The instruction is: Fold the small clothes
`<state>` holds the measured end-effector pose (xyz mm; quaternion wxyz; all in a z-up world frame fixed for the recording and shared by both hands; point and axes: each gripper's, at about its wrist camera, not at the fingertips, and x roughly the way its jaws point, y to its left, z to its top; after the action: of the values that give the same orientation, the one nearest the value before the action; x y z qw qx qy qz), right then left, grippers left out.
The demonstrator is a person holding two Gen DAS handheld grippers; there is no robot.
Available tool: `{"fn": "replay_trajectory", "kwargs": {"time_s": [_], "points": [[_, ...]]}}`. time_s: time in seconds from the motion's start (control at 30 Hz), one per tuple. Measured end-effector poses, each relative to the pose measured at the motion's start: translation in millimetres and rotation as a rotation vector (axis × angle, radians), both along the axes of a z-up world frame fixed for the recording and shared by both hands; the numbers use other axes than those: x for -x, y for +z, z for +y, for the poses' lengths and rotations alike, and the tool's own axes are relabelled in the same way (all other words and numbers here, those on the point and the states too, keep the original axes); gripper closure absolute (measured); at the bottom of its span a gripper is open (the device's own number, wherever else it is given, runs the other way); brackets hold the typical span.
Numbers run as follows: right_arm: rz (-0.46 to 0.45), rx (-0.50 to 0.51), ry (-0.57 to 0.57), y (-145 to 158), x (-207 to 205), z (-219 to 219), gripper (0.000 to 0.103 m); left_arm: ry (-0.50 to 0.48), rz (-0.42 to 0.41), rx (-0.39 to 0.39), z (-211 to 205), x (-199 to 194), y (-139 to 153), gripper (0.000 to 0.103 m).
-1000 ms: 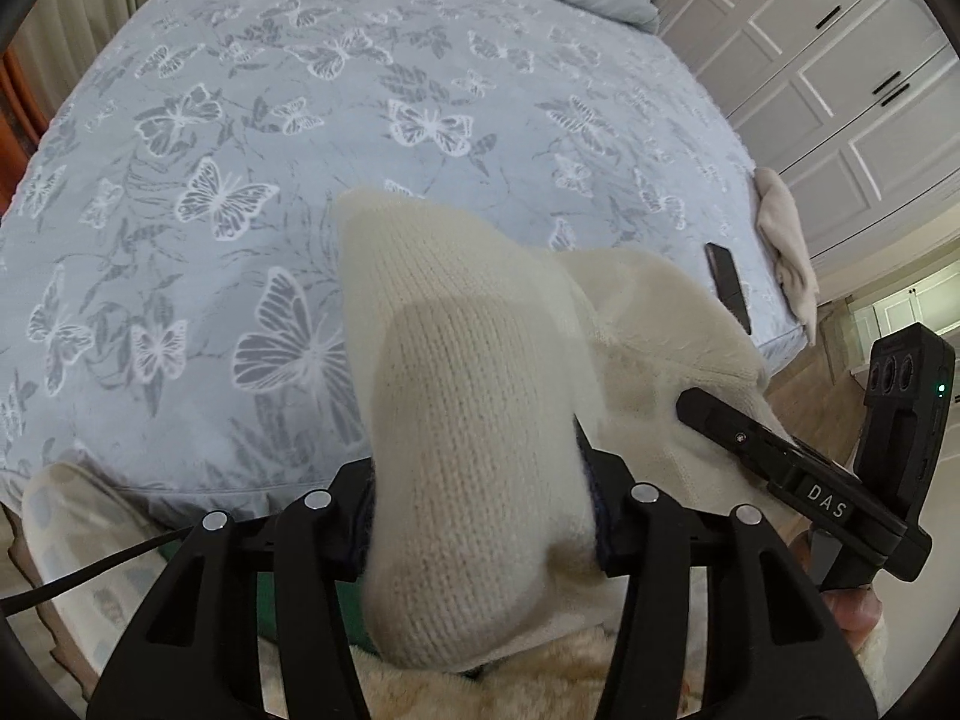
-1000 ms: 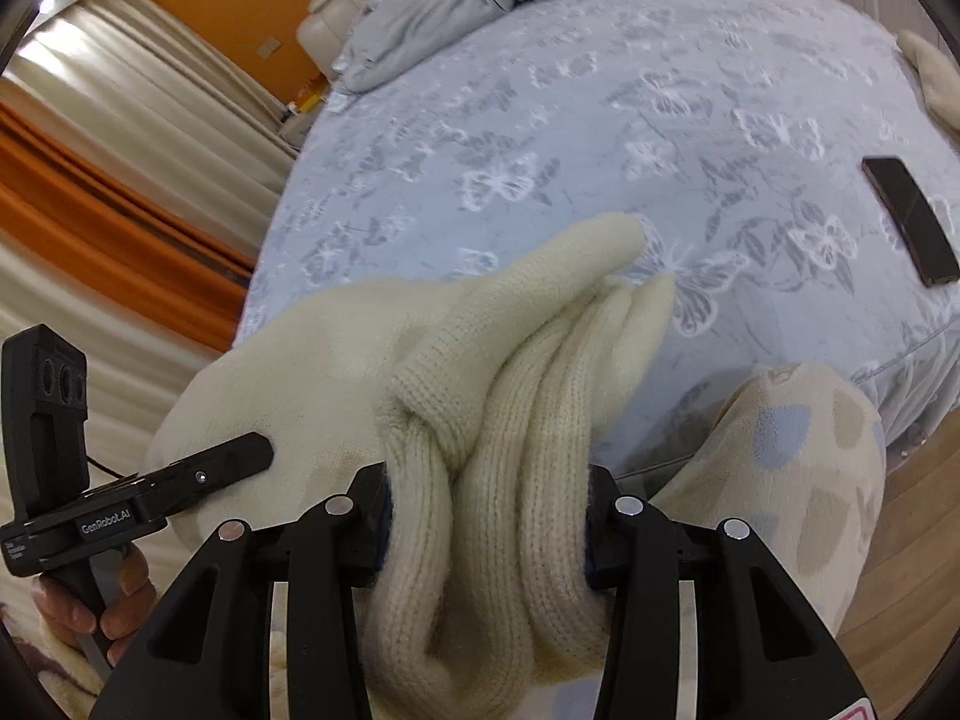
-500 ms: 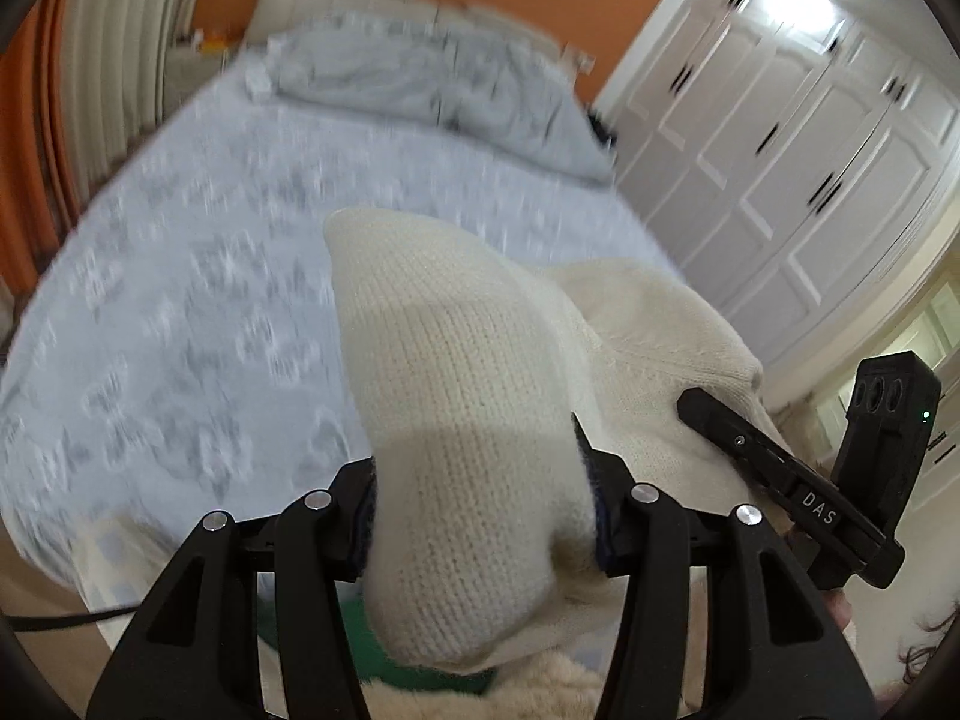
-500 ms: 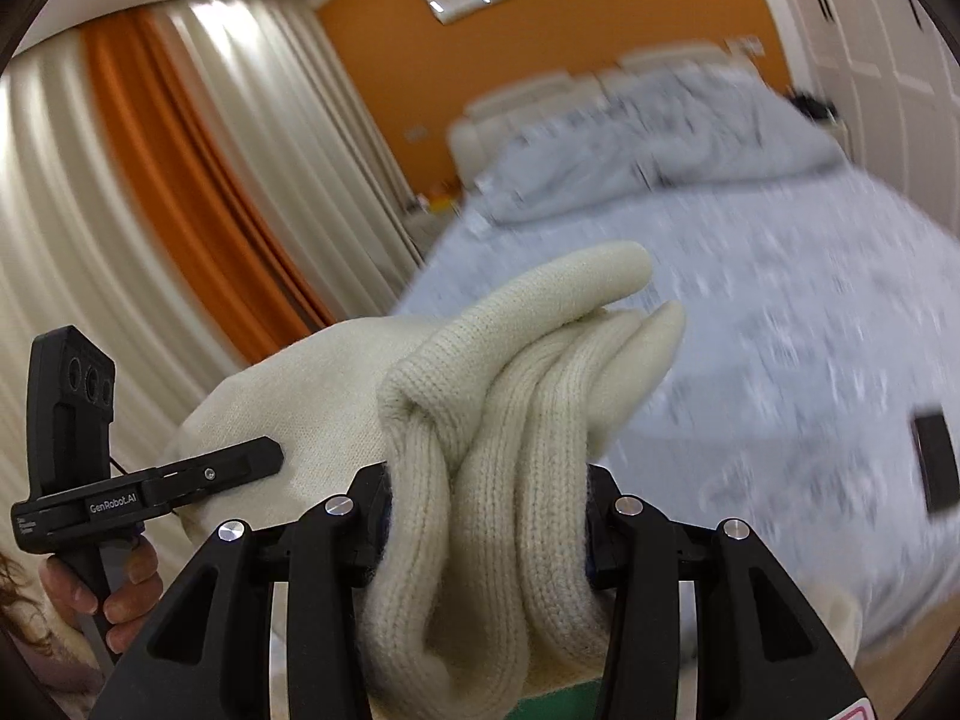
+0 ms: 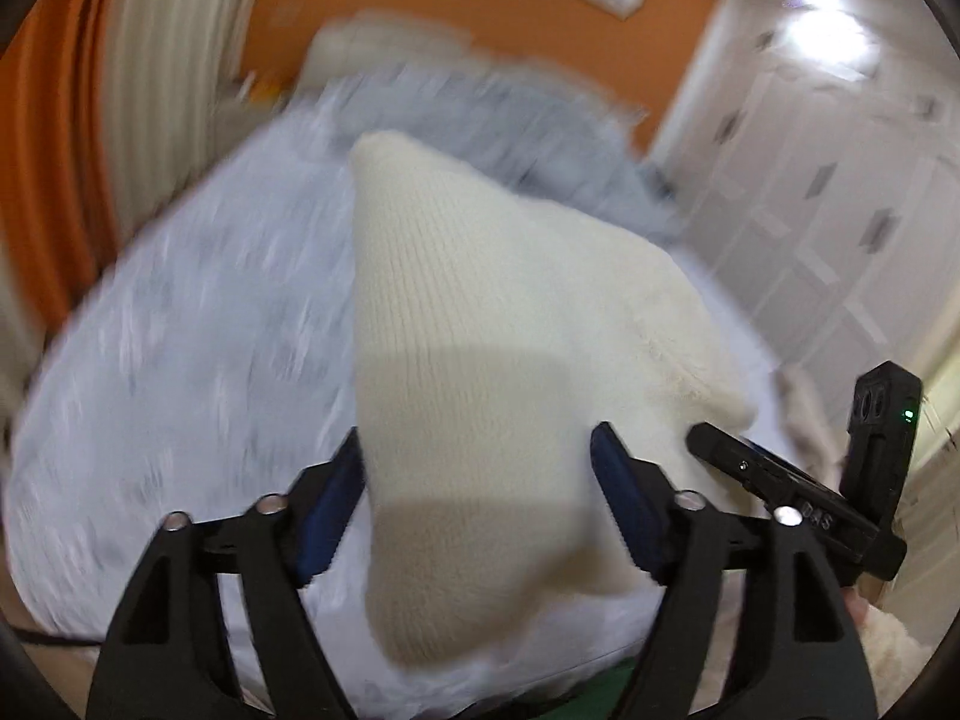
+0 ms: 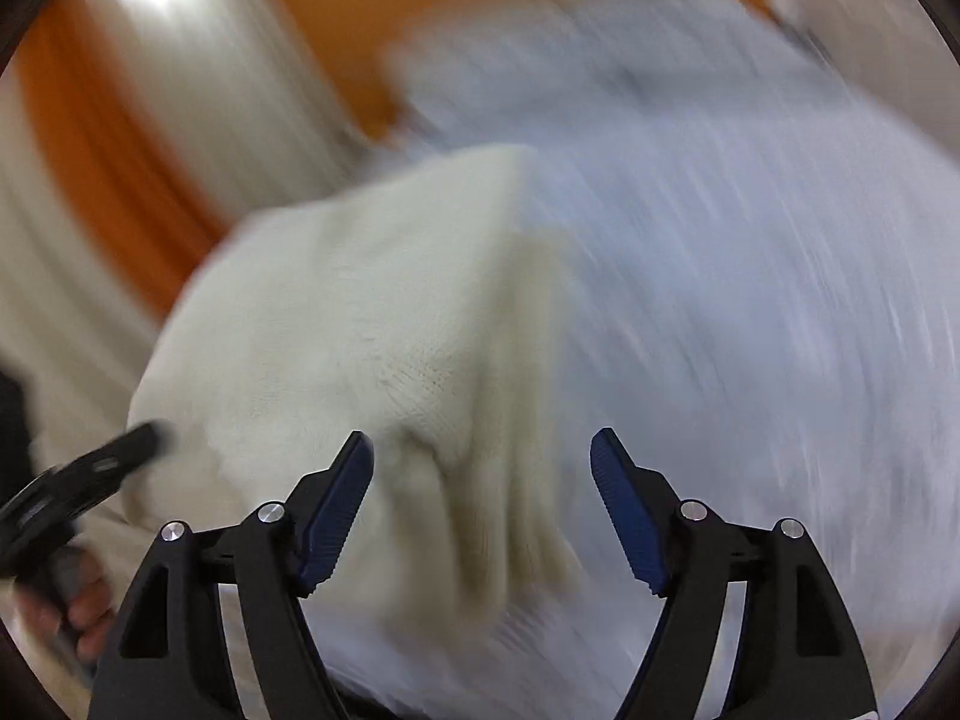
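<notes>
Our left gripper [image 5: 477, 468] and right gripper [image 6: 483, 468] both stand spread wide, gripping nothing, the cream knitted garment [image 5: 480, 360] loose between them above the grey bed's [image 5: 180, 360] near edge.

The left gripper [image 5: 477, 480] has its jaws spread, blue pads [image 5: 327, 501] flanking a cream knitted garment [image 5: 474, 372]. The garment lies between the pads; contact with the pads cannot be determined. The right gripper [image 5: 798, 489] sits at the garment's right edge. Behind, blurred, are a grey bed [image 5: 198, 360], an orange wall [image 5: 456, 30] and white wardrobe doors [image 5: 840, 210].
</notes>
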<state>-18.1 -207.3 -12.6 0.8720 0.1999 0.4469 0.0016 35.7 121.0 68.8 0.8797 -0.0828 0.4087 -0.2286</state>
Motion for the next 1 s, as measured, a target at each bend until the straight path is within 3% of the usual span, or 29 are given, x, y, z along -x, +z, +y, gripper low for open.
{"fn": "replay_trajectory", "kwargs": {"time_s": [0.03,0.1,0.13,0.23,0.3,0.43,0.53,0.57,0.6,0.63,0.67,0.73,0.77,0.87,0.97,1.0], "points": [[0.079,-0.008,-0.029,-27.2,1.2,-6.3,0.041,0.043,0.097,-0.015,5.3,-10.5,-47.2,0.031],[0.152,-0.056,-0.072,-56.2,14.9,-16.3,0.045,0.095,0.205,-0.063,15.5,-16.0,-96.5,0.038],[0.152,-0.072,-0.071,-59.3,20.6,-18.6,0.044,0.113,0.225,-0.074,20.1,-14.2,-106.3,0.039],[0.130,-0.037,-0.050,-50.8,22.3,-18.0,0.042,0.124,0.209,-0.014,32.5,-5.6,-108.9,0.032],[0.138,-0.061,-0.054,-50.9,7.4,-16.9,0.021,0.126,0.193,-0.015,29.5,-12.0,-106.1,0.027],[0.196,-0.170,-0.037,-64.5,-28.6,-4.2,0.018,0.147,0.217,0.018,23.2,-31.4,-113.8,0.013],[0.284,-0.191,-0.022,-95.1,-62.0,8.7,0.018,0.201,0.272,0.050,32.3,-46.7,-136.8,0.012],[0.310,-0.202,-0.016,-103.9,-69.7,12.1,0.019,0.223,0.312,0.061,34.4,-54.5,-147.9,0.012],[0.326,-0.232,-0.003,-113.4,-75.2,16.6,0.037,0.233,0.343,0.057,34.5,-60.5,-155.8,0.013],[0.321,-0.220,0.000,-112.8,-77.8,21.6,0.042,0.227,0.370,0.045,32.5,-65.8,-163.2,0.026],[0.308,-0.193,0.009,-106.3,-78.3,24.7,0.060,0.180,0.397,0.029,26.4,-71.3,-170.0,0.034],[0.227,-0.127,0.036,-71.6,-70.4,29.7,0.070,0.167,0.381,-0.012,19.0,-71.9,-162.2,0.041],[0.171,-0.103,0.043,-51.2,-60.5,26.9,0.082,0.149,0.357,-0.021,14.5,-69.2,-151.2,0.045],[0.163,-0.043,0.039,-37.9,-45.2,13.9,0.081,0.063,0.297,-0.042,2.7,-56.0,-133.3,0.046],[0.323,0.017,0.049,-87.0,-46.9,5.7,0.073,-0.010,0.309,-0.172,-23.3,-49.3,-155.8,0.038],[0.319,0.013,0.040,-88.8,-43.6,5.4,0.071,-0.009,0.298,-0.220,-29.5,-47.4,-164.4,0.037]]}}
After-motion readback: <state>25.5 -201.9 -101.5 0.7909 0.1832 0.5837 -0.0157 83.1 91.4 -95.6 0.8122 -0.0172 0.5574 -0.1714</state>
